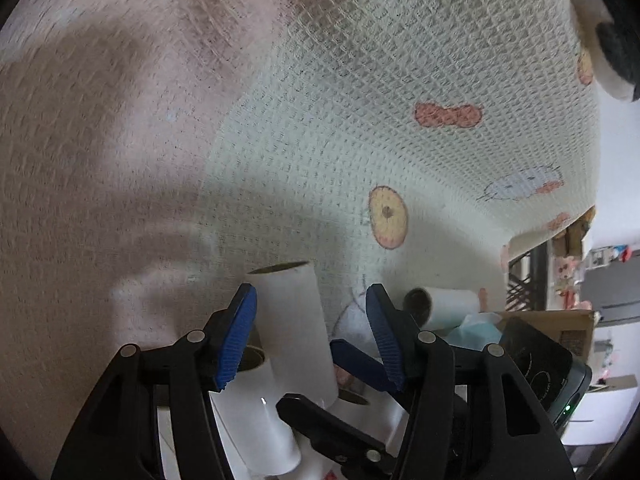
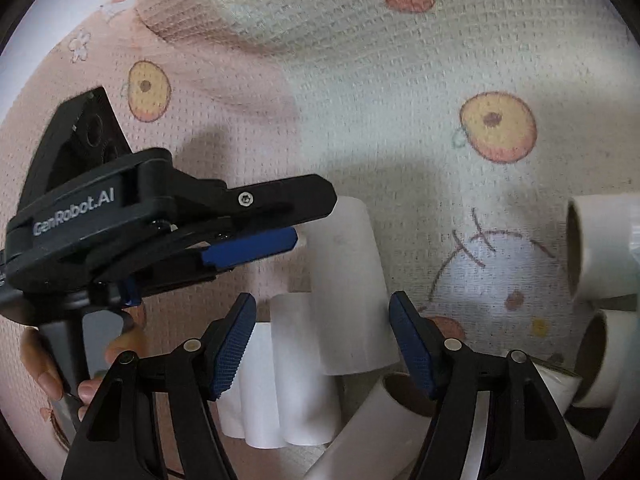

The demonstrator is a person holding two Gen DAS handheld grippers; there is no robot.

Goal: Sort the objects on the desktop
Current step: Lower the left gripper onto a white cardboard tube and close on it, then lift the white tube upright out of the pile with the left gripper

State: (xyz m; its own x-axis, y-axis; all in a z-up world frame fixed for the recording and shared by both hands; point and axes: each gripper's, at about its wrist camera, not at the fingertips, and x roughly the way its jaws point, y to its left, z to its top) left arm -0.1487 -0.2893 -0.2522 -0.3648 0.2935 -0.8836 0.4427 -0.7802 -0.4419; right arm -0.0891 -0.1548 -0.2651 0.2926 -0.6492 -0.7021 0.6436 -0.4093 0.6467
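Across the patterned cloth, left to right:

Surface: a woven waffle cloth [image 2: 360, 92], pink at the left and cream at the right, printed with cartoon fruit; whether a table lies beneath it cannot be told.

Left tongs [image 2: 298, 220]: seen from the right wrist view entering from the left, held by a hand [image 2: 88, 388] on the grip. Jaws stand apart; the tall roll lies between the blue pads in the left wrist view, but no pad visibly presses on it.

Standing rolls [image 2: 280, 372]: a cluster of short white paper rolls, packed side by side, just below the tall one.

Tall roll [image 2: 348, 288]: white paper on a brown cardboard core, tilted, leaning against the cluster.

Right tongs [image 2: 322, 344]: jaws apart, one pad on each side of the tall roll, neither one touching it.

Lying rolls [image 2: 600, 248]: two more at the right edge, on their sides, hollow ends toward the camera, well apart from the cluster.

Handling: probably light, smooth-sided and easily toppled; the hollow core may crush under a hard squeeze.

Hold point: across the middle of the cylinder wall, pads on opposite sides, with gentle pressure.
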